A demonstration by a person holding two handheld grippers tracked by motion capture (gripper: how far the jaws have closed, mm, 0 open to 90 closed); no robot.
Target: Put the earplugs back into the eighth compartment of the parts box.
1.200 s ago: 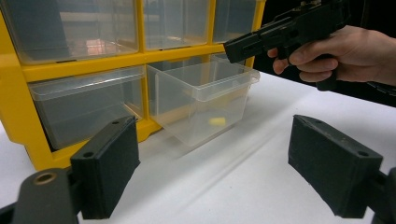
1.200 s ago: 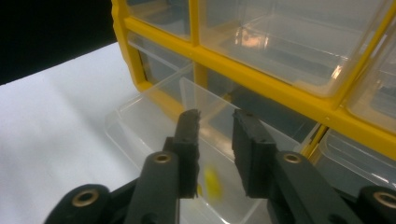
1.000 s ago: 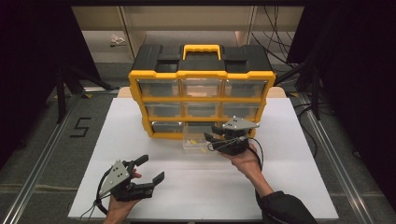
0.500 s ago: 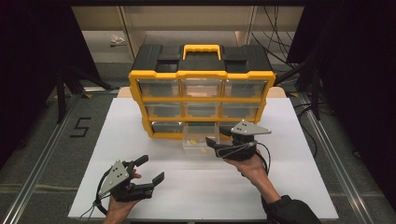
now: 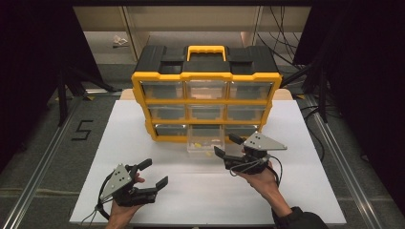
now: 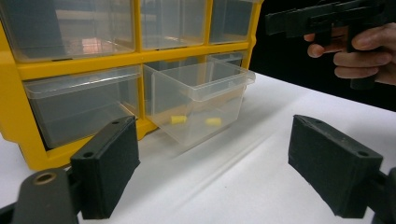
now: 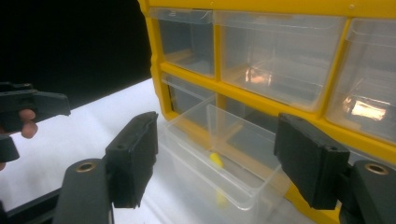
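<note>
We see right gripper [image 5: 228, 147] fingers, just opened wide, clear of the pulled-out drawer [image 5: 204, 144]; left gripper [image 5: 154, 173] fingers open, empty.

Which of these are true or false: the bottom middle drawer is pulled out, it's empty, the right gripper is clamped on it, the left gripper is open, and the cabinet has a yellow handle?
1. The bottom middle drawer of the cabinet is pulled out. True.
2. That drawer is empty. False: small yellow pieces lie in it.
3. The right gripper is clamped on the drawer. False: its jaws have just been opening and stand apart beside the drawer, with nothing between them.
4. The left gripper is open. True.
5. The cabinet has a yellow handle on top. True.
</note>
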